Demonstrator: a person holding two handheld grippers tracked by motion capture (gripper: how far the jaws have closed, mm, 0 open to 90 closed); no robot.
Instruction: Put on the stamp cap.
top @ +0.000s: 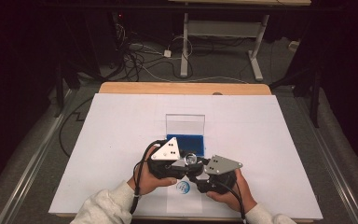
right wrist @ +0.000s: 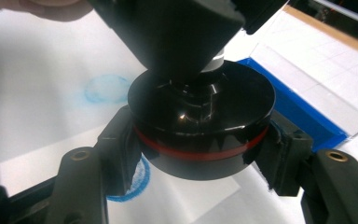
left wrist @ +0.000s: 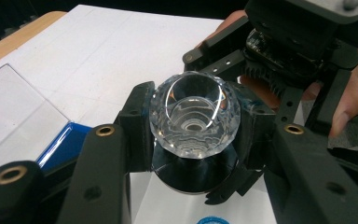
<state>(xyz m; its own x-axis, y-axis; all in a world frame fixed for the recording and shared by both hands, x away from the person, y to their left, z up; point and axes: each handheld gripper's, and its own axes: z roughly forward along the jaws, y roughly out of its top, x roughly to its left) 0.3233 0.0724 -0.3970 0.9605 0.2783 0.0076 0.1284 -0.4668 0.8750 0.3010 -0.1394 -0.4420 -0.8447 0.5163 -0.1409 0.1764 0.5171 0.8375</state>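
At the near edge of the tabletop (top: pixel 121 121), just above a blue printed ring (top: pixel 182 187) on the white sheet, a two-part object is held between both tools. The right tool (right wrist: pixel 200 140) is clenched on a black disc base (right wrist: pixel 200 135) with a red band round its rim; the grip is taken on the rim from opposite sides. The left tool (left wrist: pixel 193 135) is clenched on a clear faceted knob (left wrist: pixel 193 119) that rises from the disc's centre.

The knob is judged hard, smooth and slippery, and liable to chip if squeezed or dropped. The disc is judged rigid and moderately heavy, best taken by its rim.

Farther off, a clear case with a blue tray (top: pixel 186 133) stands open on the sheet.
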